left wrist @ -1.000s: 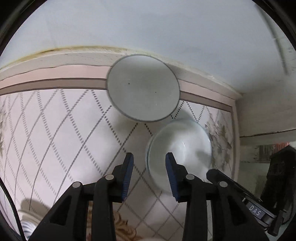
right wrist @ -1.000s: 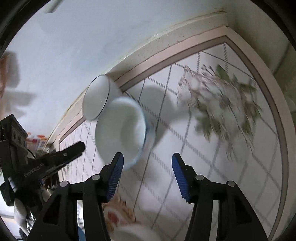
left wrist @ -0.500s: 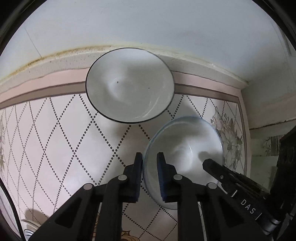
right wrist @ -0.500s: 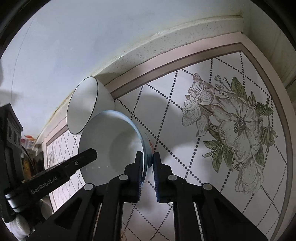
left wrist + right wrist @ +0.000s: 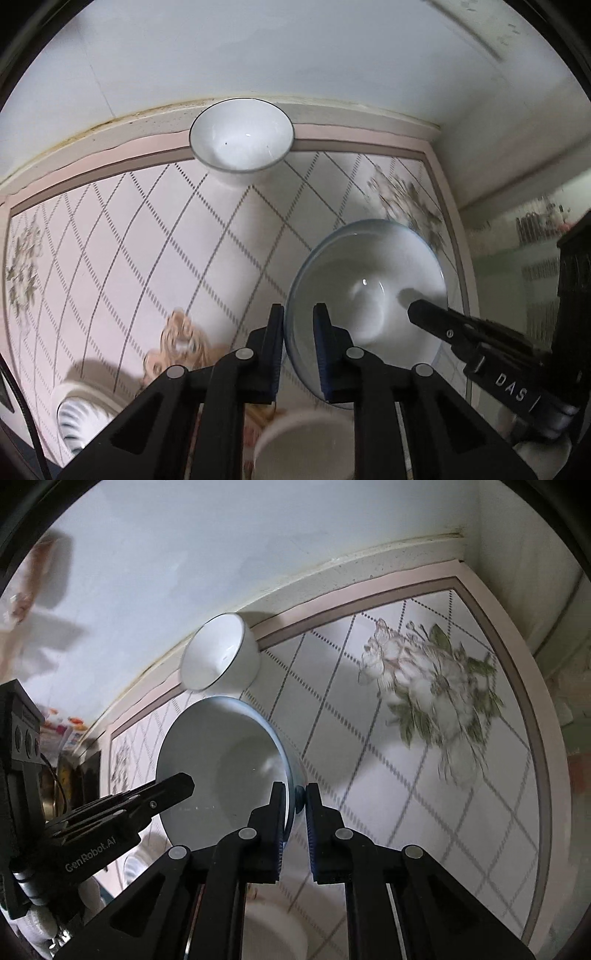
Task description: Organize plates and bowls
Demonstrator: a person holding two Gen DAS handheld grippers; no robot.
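A white bowl with a blue rim (image 5: pixel 373 291) is held up above the tiled counter by both grippers. My left gripper (image 5: pixel 298 341) is shut on its left rim. My right gripper (image 5: pixel 295 821) is shut on its right rim; the same bowl shows in the right wrist view (image 5: pixel 221 768). A second white bowl with a dark rim (image 5: pixel 242 142) stands at the back of the counter against the wall, also seen in the right wrist view (image 5: pixel 218 655). It is apart from the held bowl.
The counter (image 5: pixel 147 240) has a diamond tile pattern with a flower print (image 5: pixel 432 675) at the right corner. A white cup (image 5: pixel 306 446) sits below the grippers. A striped dish (image 5: pixel 79 417) lies at the front left. Walls close the back and right.
Both grippers closed on the blue-rimmed bowl's rim, then lifted it and drew it back toward the front, away from the dark-rimmed bowl.
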